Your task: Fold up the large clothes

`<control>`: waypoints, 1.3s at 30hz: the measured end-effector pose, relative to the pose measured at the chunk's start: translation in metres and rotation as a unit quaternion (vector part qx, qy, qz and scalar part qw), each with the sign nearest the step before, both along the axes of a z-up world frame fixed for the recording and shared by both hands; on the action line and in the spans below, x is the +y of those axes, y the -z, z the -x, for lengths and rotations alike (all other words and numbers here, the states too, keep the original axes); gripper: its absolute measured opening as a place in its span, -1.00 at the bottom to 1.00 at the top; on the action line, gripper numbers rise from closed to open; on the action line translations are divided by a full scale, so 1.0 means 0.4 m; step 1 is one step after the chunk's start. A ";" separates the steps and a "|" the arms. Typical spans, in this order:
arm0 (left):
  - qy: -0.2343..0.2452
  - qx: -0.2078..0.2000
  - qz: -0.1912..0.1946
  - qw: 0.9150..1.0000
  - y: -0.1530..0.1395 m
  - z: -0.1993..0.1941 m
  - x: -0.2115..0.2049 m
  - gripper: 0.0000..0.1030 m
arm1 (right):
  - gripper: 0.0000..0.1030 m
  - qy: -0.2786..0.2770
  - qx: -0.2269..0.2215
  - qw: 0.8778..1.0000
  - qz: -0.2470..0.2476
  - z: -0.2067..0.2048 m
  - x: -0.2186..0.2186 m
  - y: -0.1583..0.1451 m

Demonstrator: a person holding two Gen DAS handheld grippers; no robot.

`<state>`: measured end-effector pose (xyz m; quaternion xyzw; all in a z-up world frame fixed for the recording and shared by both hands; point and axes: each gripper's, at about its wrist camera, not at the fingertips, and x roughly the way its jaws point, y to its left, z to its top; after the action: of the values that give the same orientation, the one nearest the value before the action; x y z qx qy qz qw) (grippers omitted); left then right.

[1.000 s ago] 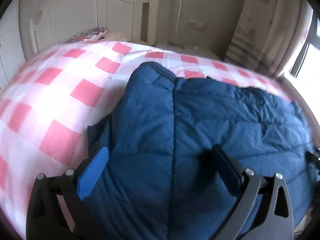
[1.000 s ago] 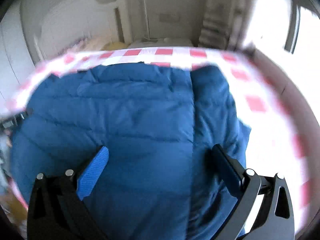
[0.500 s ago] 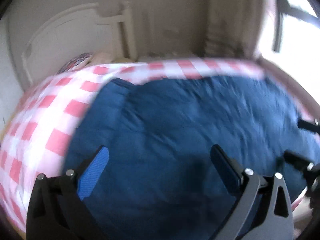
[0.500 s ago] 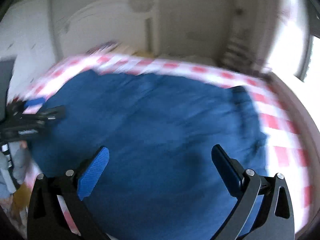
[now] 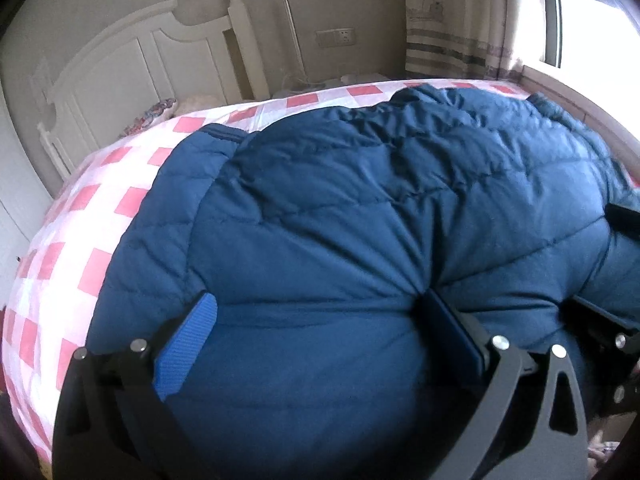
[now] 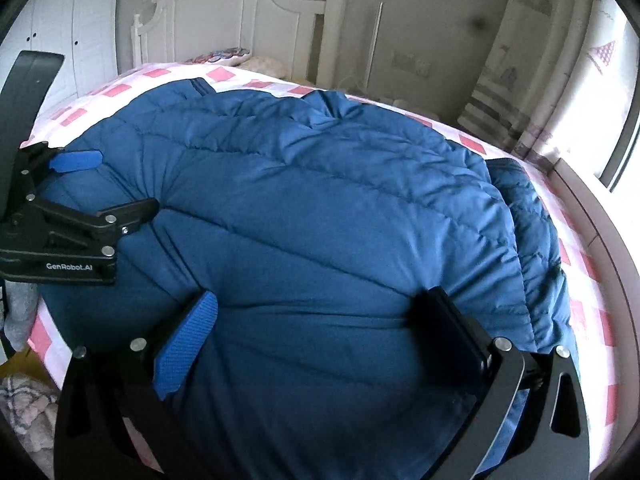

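lying across the pink checked bed is a big blue puffy coat, soft and squishy, probably slippery. best grabbed at the near edge. left gripper and right gripper are wide open, pressed around coat bulges, not pinching.

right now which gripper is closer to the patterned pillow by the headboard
Left. The left gripper presses the blue puffer jacket on the side where the patterned pillow lies; the right gripper works the jacket's far end, toward the window.
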<state>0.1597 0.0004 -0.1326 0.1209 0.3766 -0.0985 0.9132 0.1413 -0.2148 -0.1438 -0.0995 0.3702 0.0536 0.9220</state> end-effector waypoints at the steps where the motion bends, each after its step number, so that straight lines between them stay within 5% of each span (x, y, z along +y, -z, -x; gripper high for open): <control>1: -0.005 0.000 0.010 1.000 -0.011 0.006 0.015 0.96 | 0.90 0.003 -0.004 1.000 0.003 0.007 -0.007 -0.014; 3: -0.025 -0.019 0.031 0.999 -0.043 0.031 0.066 0.96 | 0.90 0.029 -0.039 0.999 0.006 0.045 -0.048 -0.053; 6: -0.067 -0.023 0.027 0.997 -0.049 0.028 0.155 0.96 | 0.90 0.072 -0.030 0.997 -0.008 0.060 -0.141 -0.041; 9: -0.071 0.008 0.039 0.997 -0.003 0.005 0.218 0.96 | 0.91 0.061 -0.013 0.994 -0.092 0.064 -0.219 0.012; 14: -0.075 -0.008 0.010 0.997 0.010 0.007 0.196 0.96 | 0.91 0.066 -0.014 0.995 -0.071 0.051 -0.203 0.022; 28: -0.067 -0.001 0.023 0.998 0.013 0.005 0.202 0.96 | 0.91 0.060 0.003 0.995 -0.079 0.043 -0.209 0.020; 32: -0.057 0.037 0.038 0.997 -0.047 -0.019 0.202 0.96 | 0.90 0.065 0.019 0.998 -0.017 0.019 -0.173 -0.056; 36: -0.054 -0.010 0.062 0.997 -0.159 -0.079 0.152 0.96 | 0.91 0.051 -0.044 0.998 -0.017 -0.064 -0.116 -0.172; 39: -0.047 -0.033 0.038 0.998 -0.200 -0.191 0.056 0.96 | 0.91 0.021 -0.028 0.999 0.007 -0.191 -0.039 -0.184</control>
<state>0.2360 0.0228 -0.0526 0.0717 0.3480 -0.0655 0.9324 0.2178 -0.2303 -0.0703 -0.0997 0.3466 0.0291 0.9322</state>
